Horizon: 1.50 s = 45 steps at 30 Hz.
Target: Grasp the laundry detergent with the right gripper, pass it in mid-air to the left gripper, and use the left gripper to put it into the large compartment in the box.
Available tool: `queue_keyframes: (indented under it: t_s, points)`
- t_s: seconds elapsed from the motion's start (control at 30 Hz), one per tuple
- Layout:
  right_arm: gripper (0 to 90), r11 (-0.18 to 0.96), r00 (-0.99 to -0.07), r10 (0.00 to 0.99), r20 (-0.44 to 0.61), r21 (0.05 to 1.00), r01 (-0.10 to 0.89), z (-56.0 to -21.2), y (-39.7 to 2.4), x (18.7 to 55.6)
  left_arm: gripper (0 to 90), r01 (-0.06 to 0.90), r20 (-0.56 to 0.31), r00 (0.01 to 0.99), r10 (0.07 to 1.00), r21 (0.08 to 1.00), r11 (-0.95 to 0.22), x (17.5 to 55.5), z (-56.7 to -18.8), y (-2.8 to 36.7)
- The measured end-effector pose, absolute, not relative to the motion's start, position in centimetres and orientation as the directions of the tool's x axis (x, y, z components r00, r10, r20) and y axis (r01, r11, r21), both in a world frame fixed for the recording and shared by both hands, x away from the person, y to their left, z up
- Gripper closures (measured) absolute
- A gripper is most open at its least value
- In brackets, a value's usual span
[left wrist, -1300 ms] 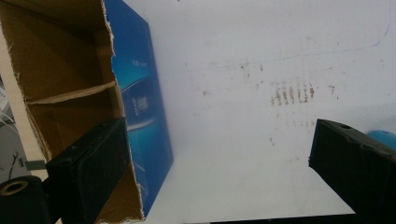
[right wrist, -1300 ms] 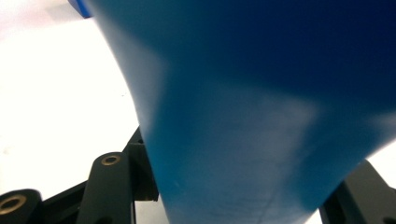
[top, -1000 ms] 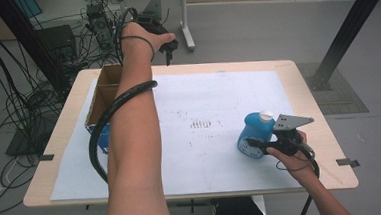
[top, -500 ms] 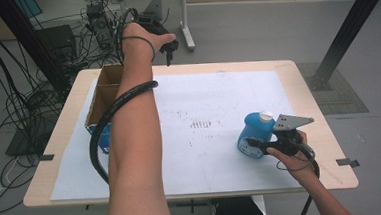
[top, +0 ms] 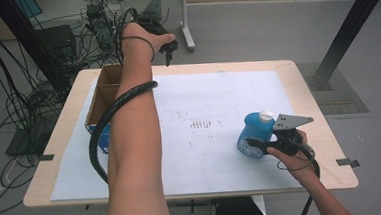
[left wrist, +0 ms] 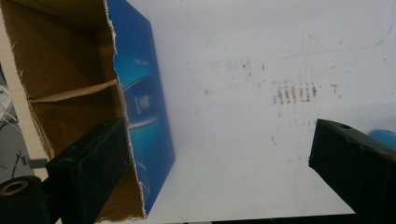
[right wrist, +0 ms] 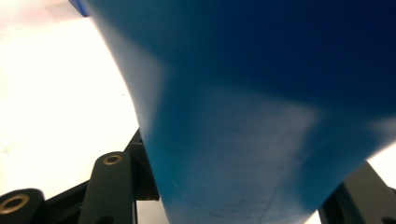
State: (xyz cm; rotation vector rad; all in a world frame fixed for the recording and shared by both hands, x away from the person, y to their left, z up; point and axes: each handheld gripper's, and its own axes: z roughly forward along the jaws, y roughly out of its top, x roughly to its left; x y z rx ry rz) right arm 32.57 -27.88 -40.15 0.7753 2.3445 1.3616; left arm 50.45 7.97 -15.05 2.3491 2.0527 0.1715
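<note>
The blue bottle [top: 252, 133] stands on the white sheet, well right of the cardboard box [top: 102, 93], and is clenched by the right claw [top: 261, 146] low on its body. If lifted from so low, it could be tipped or let slip between the pads. The left claw [top: 167, 51], spread and holding nothing, is raised just beyond the box's far end; the box could be knocked.

No change to call: left gripper [top: 167, 50] still raised beyond the table's far edge, right gripper [top: 261, 146] still clamped on the blue bottle [top: 252, 133], nothing shifted.
</note>
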Motion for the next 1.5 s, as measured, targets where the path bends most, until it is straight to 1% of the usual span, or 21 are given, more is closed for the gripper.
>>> queue_keyframes:
  t_s: [1.5]
  points:
    - [43.4,0.399,-0.805,0.593,-0.002,0.869,0.292,-40.15,-27.94,32.65,5.6,0.986,0.079,0.135,0.988,0.090,-0.142,50.53,-14.58,7.53]
